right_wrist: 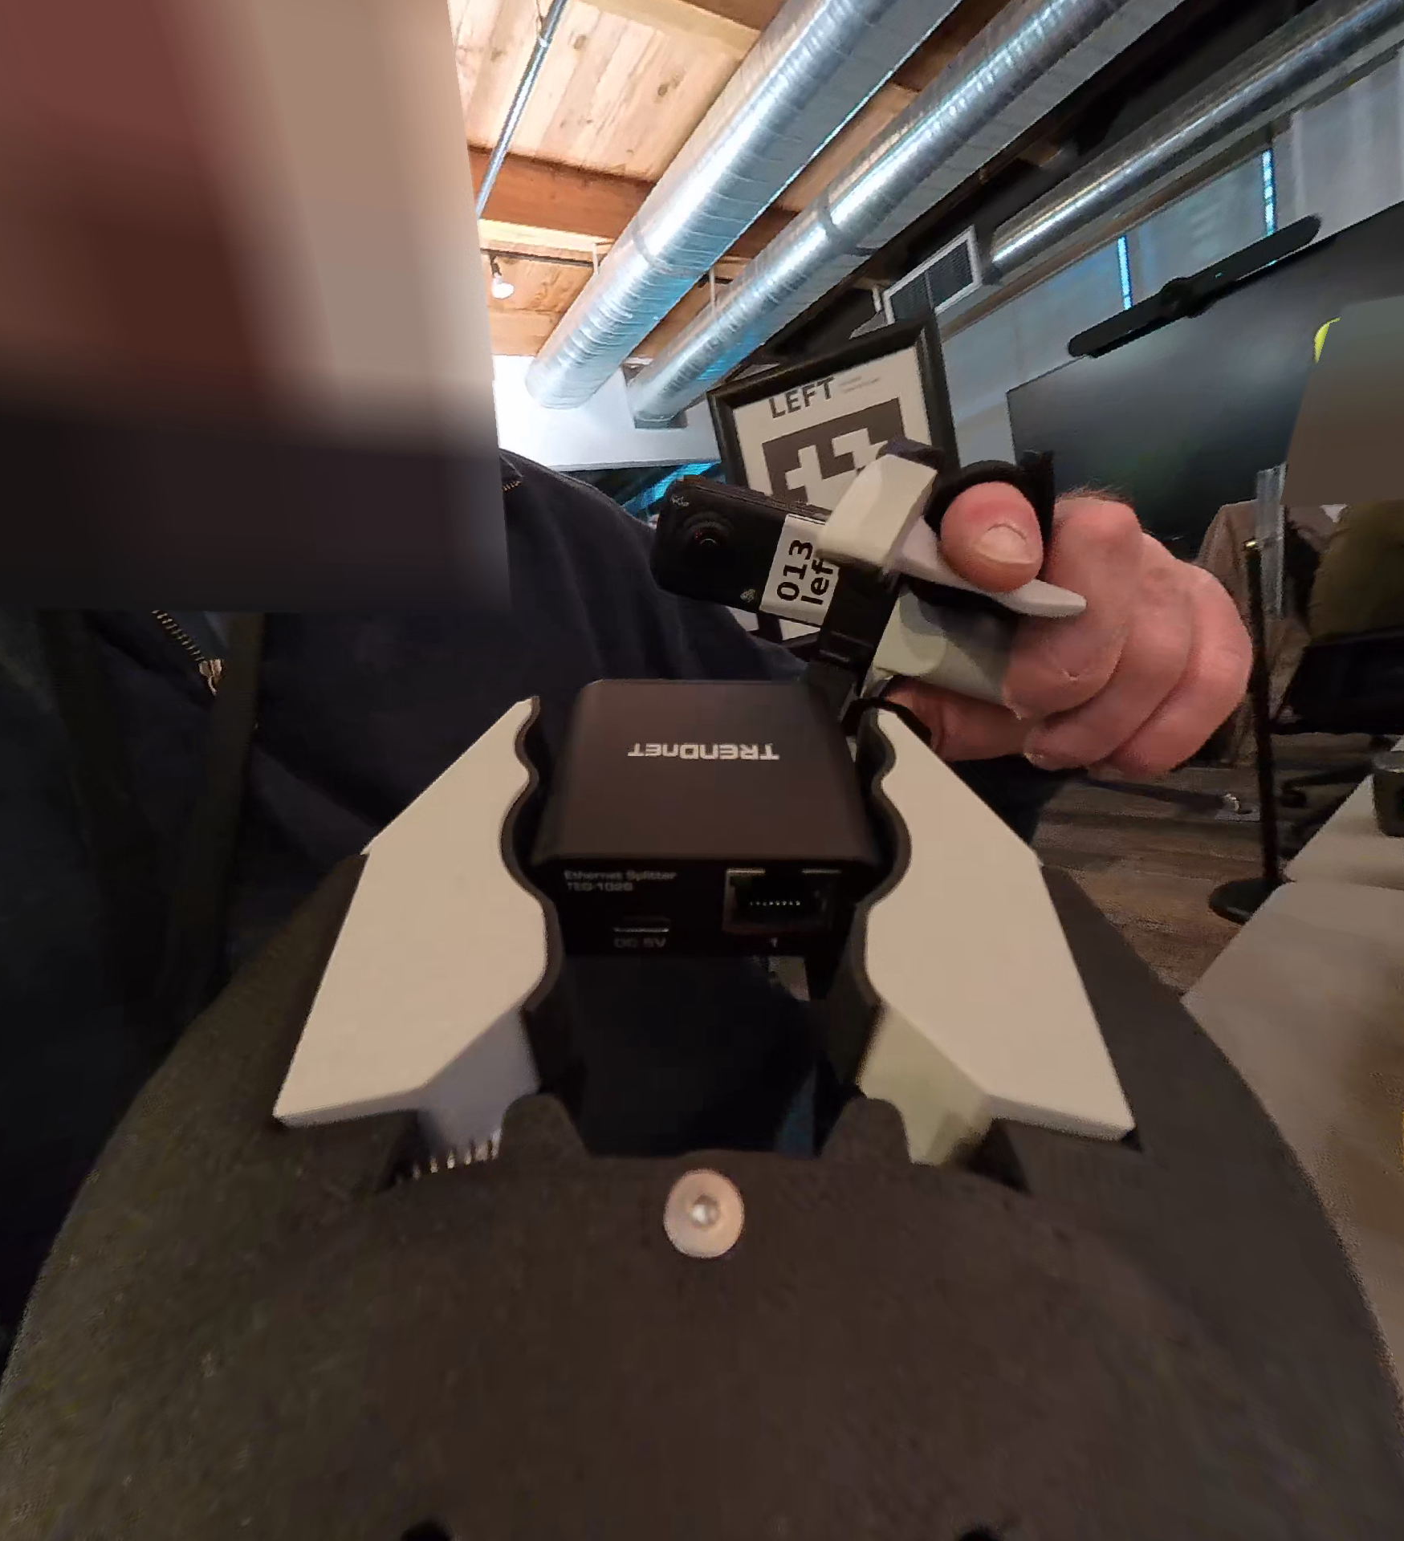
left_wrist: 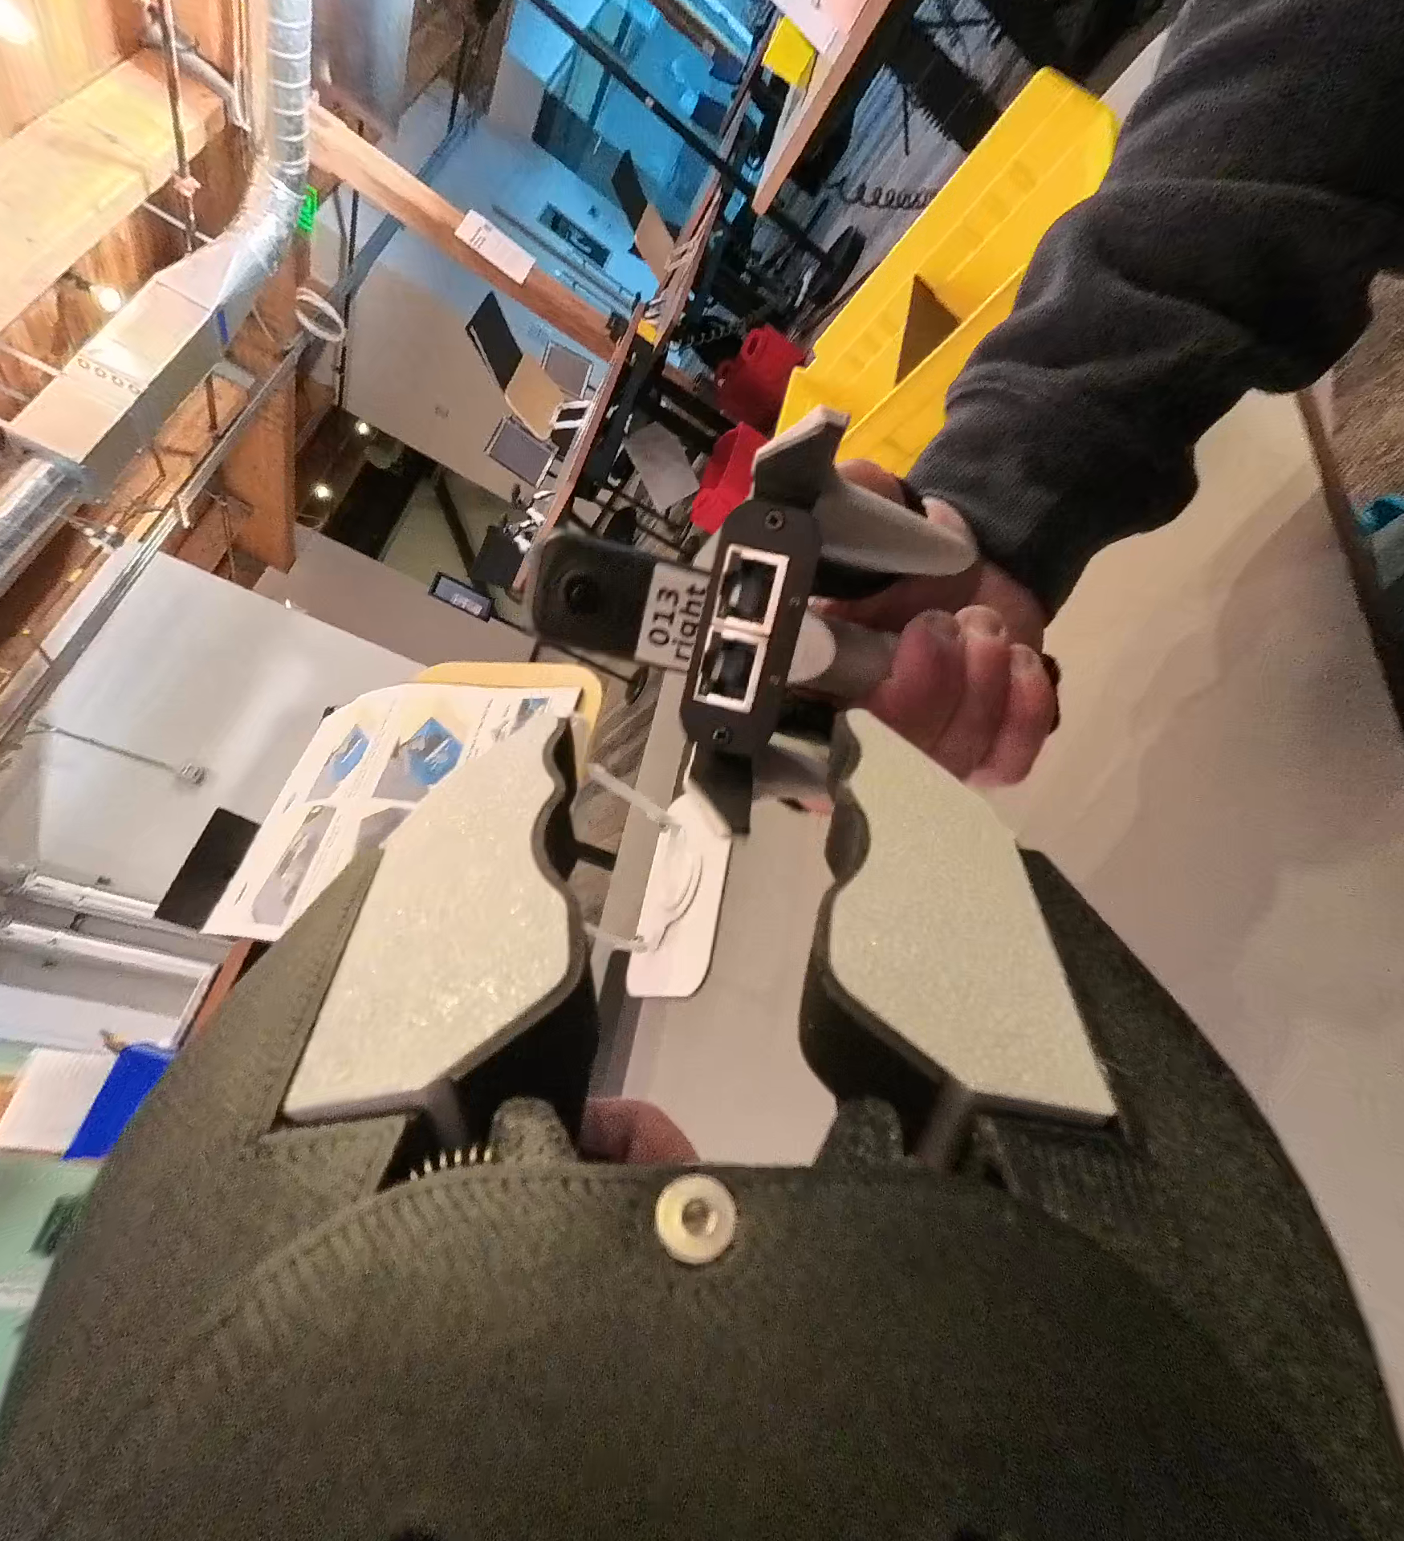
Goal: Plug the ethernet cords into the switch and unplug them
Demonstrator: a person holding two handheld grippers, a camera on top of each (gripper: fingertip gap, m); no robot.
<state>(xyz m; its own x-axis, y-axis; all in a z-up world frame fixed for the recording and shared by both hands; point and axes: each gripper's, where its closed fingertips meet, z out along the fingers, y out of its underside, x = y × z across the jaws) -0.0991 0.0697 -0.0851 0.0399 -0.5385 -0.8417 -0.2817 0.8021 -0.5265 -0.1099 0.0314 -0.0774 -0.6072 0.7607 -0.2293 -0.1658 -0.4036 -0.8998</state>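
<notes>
Gripping one black switch (right_wrist: 702, 821), the right gripper (right_wrist: 702, 842) exposes two ports (left_wrist: 744, 629).

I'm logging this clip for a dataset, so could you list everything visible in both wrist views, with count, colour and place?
switch: one, black, clamped between the right gripper's fingers, held up in the air; all ports in view are empty
paper leaflet: one, white with blue pictures, beside the left gripper's fingers
white tag: one, between the left gripper's open fingers
yellow bin: one, on the pale table
red blocks: several, by the bin
ducts: silver, on the ceiling
ethernet cords: none in view
left gripper: open
right gripper: shut on the switch
</notes>
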